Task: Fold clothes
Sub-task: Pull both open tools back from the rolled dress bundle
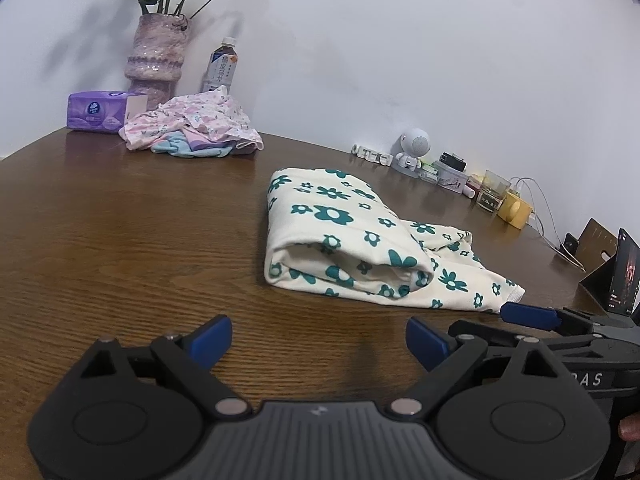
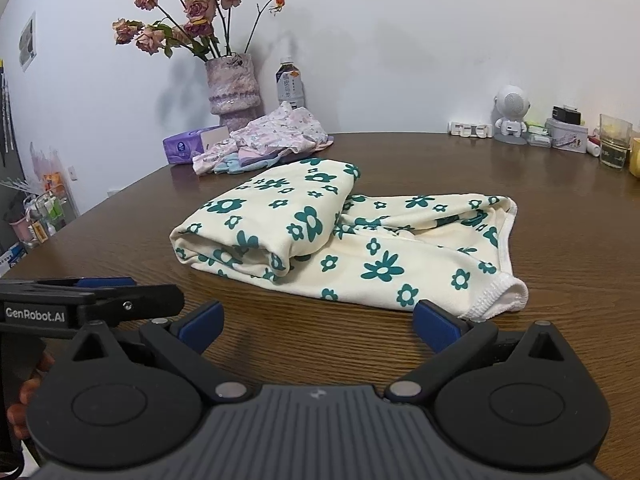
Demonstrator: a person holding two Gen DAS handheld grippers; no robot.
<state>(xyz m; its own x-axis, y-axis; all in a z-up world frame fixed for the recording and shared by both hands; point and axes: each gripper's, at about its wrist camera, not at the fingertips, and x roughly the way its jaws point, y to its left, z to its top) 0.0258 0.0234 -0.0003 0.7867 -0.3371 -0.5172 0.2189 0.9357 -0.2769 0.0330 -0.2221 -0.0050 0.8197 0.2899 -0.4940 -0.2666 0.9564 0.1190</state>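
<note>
Flowered garment: a cream cloth with green flowers (image 2: 344, 236) is seen partly folded, one end doubled over into a thick roll, the hemmed end lying flat to the right.
Position: it is laid on the brown tabletop (image 2: 560, 240), about mid-surface, just ahead of both grippers.
Right gripper: the right gripper (image 2: 318, 326) is held low over the wood, its blue fingers (image 2: 202, 326) spread wide, nothing between them; one tip is just beside the hem.
Left gripper: the left gripper (image 1: 318, 340) is likewise opened wide and empty, short of the cloth.
Other clothes: a pink and blue pile (image 1: 192, 130) is heaped at the far edge.
Behind: a tissue pack (image 1: 98, 112), a vase (image 1: 158, 56) and a bottle (image 1: 219, 66) are set by the wall.
</note>
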